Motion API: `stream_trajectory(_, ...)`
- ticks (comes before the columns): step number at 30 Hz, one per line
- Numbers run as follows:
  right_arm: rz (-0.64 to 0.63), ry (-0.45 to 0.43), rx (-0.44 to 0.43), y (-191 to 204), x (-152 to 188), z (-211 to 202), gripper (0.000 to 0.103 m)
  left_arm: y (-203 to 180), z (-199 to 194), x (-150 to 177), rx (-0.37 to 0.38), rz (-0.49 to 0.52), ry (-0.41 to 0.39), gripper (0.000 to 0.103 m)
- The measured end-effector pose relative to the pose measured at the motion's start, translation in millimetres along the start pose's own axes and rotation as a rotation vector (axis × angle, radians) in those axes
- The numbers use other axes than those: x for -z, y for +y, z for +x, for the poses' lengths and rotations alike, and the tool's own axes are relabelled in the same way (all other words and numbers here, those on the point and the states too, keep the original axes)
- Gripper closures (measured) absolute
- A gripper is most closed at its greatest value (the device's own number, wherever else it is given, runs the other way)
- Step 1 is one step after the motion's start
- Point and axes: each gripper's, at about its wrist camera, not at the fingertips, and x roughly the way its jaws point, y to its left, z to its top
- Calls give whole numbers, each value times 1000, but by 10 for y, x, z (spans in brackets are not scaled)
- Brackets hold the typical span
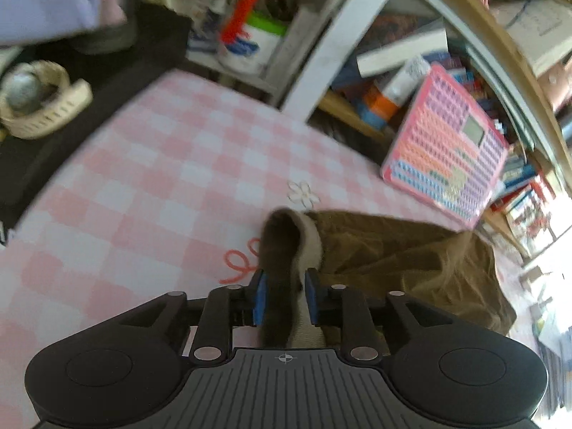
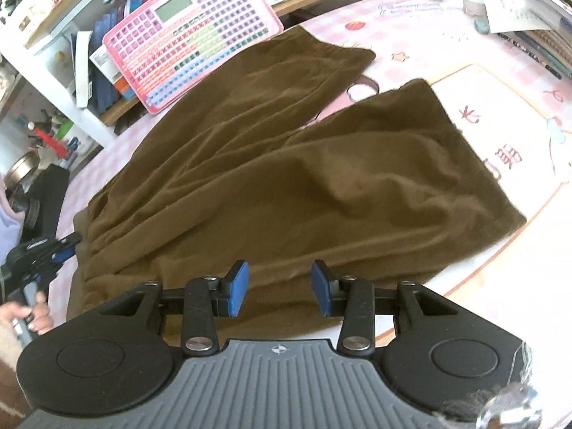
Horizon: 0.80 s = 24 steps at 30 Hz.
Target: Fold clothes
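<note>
Brown trousers (image 2: 286,164) lie spread on the pink checked table cover (image 1: 150,178), both legs pointing away in the right wrist view. My left gripper (image 1: 286,296) is shut on the trousers' waistband (image 1: 286,250), which stands up between its blue pads; the rest of the trousers (image 1: 411,261) trails off to the right. My right gripper (image 2: 279,286) is open, its blue pads just above the near edge of the trousers, holding nothing. The left gripper (image 2: 53,250) also shows at the left edge of the right wrist view.
A pink keyboard toy (image 2: 189,32) leans against the bookshelf (image 1: 393,71) behind the table. A woven basket (image 1: 39,100) sits on a black surface at left. Books and papers (image 2: 529,18) lie at the table's far right. A white pot with pens (image 1: 250,43) stands behind.
</note>
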Motion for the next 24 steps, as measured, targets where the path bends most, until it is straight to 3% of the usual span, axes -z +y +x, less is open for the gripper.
stream_trajectory(6, -78, 30, -62, -133, -179, 88, 65, -124, -425, 166, -37, -44, -98, 79)
stream_trajectory(10, -148, 52, -91, -333, -266, 107, 65, -363, -597, 483, -78, -91, -134, 78)
stream_trajectory(14, -219, 53, -59, -684, -360, 40, 63, -685, -688, 859, -115, -104, -135, 75)
stream_trajectory(17, -269, 34, -9, -1016, -411, -3, 62, -933, -743, 1144, -138, -104, -127, 59)
stream_trajectory(20, -314, 27, 51, -1283, -434, -39, 61, -1182, -799, 1430, -161, -103, -120, 56)
stream_trajectory(24, -343, 22, 78, -1519, -446, -84, 53, -1491, -869, 1767, -189, -100, -108, 54)
